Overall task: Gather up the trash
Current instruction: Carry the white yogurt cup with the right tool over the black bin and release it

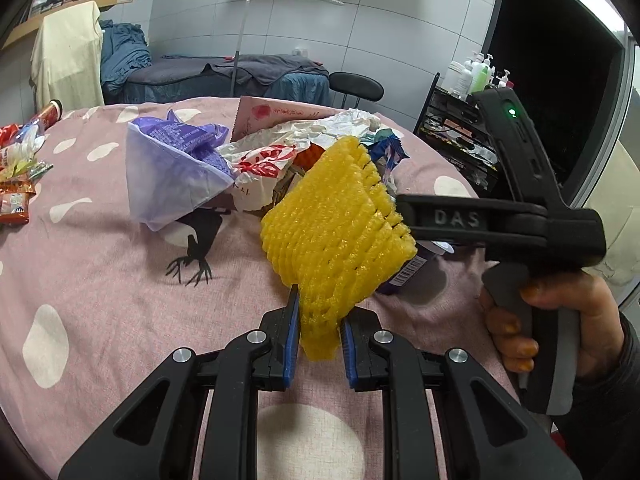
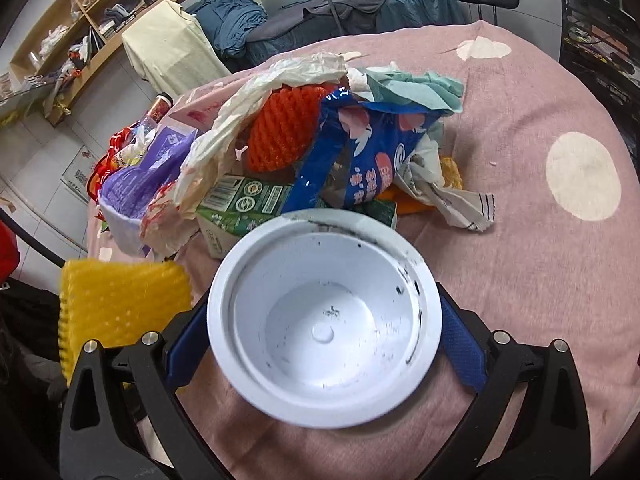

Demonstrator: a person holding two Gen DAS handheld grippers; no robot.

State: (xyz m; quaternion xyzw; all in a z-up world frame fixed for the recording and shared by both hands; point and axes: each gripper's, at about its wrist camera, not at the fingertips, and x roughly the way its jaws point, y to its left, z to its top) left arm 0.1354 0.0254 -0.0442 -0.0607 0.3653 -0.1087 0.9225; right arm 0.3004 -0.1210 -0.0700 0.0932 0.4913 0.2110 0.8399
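Item, far left of the left wrist view: snack packets (image 1: 16, 184) and a red tube (image 1: 50, 112) at the edge of the pink spotted cloth (image 1: 100, 280) covering the table. Item, centre left: purple bag (image 1: 172, 168), upright and open, leaning on the trash pile (image 1: 280, 152) of white plastic, printed wrappers and paper. Item, centre: yellow foam net (image 1: 340, 216), pinched at its lower end by the left gripper (image 1: 319, 336), whose fingers (image 1: 292, 344) stand narrow with the foam squeezed between them; the net's free end rises toward the pile. Item, right: right gripper (image 2: 324, 344), seen from the side in the left view with a hand (image 1: 560, 320) on its handle; its fingers (image 2: 464, 352) stand wide around a white plastic cup (image 2: 324, 320), empty but for dark specks, held just before the green carton (image 2: 240, 208), blue wrapper (image 2: 360, 152) and orange foam net (image 2: 284, 128). Risks, as judged: the net is soft and gripped by a thin tail, so it may slip or tear free if swung; the cup's smooth tapered wall may slide out of the grip if tilted; carrying either across the heap may topple loose wrappers off the table.
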